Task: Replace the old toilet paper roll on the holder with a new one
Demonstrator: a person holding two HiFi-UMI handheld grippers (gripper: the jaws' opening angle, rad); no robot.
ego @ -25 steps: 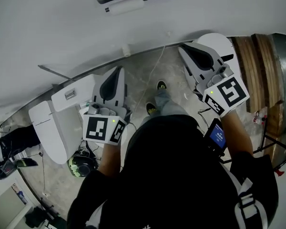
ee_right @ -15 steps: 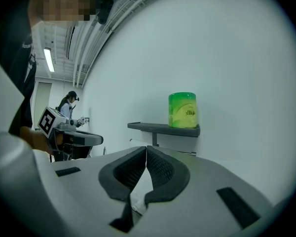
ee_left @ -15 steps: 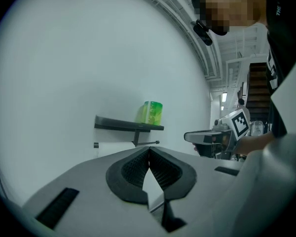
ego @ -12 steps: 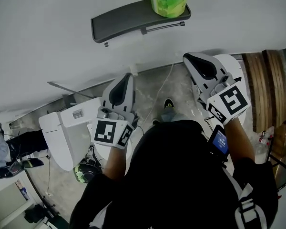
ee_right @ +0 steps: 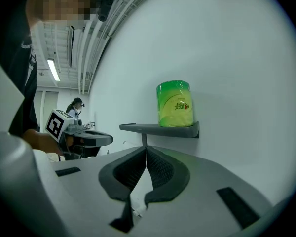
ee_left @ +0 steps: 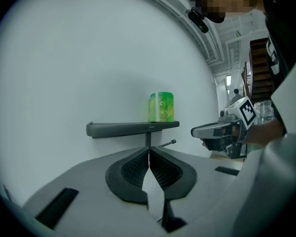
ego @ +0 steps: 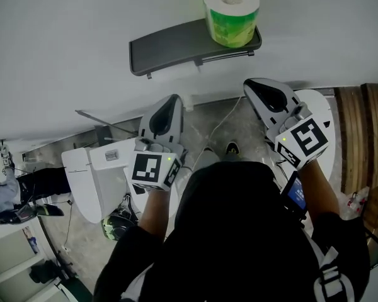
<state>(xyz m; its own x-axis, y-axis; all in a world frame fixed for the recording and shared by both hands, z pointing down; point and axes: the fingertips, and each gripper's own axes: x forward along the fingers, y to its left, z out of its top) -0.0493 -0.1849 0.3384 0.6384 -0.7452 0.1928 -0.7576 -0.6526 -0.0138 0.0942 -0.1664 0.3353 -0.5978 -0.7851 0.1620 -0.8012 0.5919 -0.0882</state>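
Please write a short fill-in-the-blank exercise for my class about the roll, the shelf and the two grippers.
1. In the head view, the toilet paper roll stands at the ___ end of the shelf.
2. The roll's wrapper is ___.
3. The left gripper and the right gripper both have their jaws ___.
4. Between each gripper's jaws there is ___.
Missing words: right; green; shut; nothing.

Person wears a black top (ego: 239, 231) with white print (ego: 326, 264) at the right shoulder, grey trousers (ego: 205, 158), and a dark shoe (ego: 232, 148). Left gripper (ego: 172, 99) and right gripper (ego: 253, 83) are white-shelled, with dark grey ribbed jaw pads. Each carries a white marker cube (ego: 152, 170) with black squares and a green light. Small blue-lit screen (ego: 295, 194) by the right forearm.
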